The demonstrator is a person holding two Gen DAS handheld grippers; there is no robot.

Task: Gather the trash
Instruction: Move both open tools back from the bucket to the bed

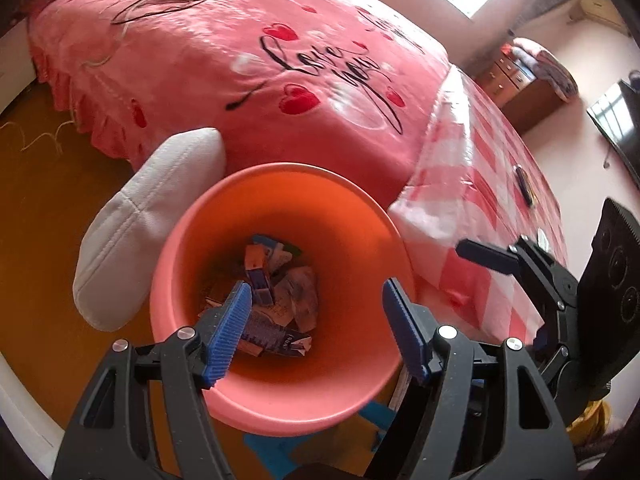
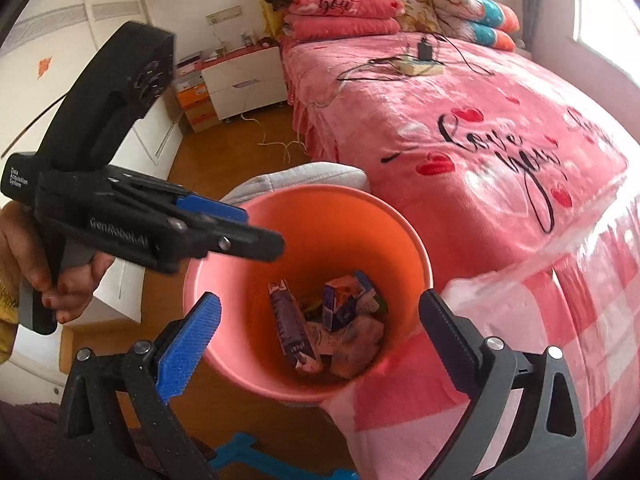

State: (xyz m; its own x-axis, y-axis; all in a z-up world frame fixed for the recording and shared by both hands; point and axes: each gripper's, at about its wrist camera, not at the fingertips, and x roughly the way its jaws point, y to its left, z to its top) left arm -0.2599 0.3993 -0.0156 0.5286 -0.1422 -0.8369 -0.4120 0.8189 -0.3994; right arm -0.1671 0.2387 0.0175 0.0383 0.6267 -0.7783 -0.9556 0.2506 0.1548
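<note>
An orange-pink waste bin [image 1: 280, 208] stands on the floor at the foot of the bed; it also shows in the right wrist view [image 2: 344, 216]. Several crumpled cartons and wrappers [image 1: 276, 300] lie at its bottom, also visible in the right wrist view [image 2: 332, 320]. My left gripper [image 1: 320, 328] hangs open and empty over the bin's mouth; it shows from the side in the right wrist view [image 2: 256, 232]. My right gripper [image 2: 320, 328] is open and empty above the bin's near rim; its fingers [image 1: 488, 256] show in the left wrist view beside the bin.
A bed with a pink "Love you" blanket [image 1: 248, 56] and a pink checked cloth [image 1: 480, 184] lies behind and right of the bin. A white cushion [image 1: 140, 224] leans against the bin's left. A charger and cables [image 2: 416, 60] lie on the bed. Blue tape [image 1: 280, 448] marks the wooden floor.
</note>
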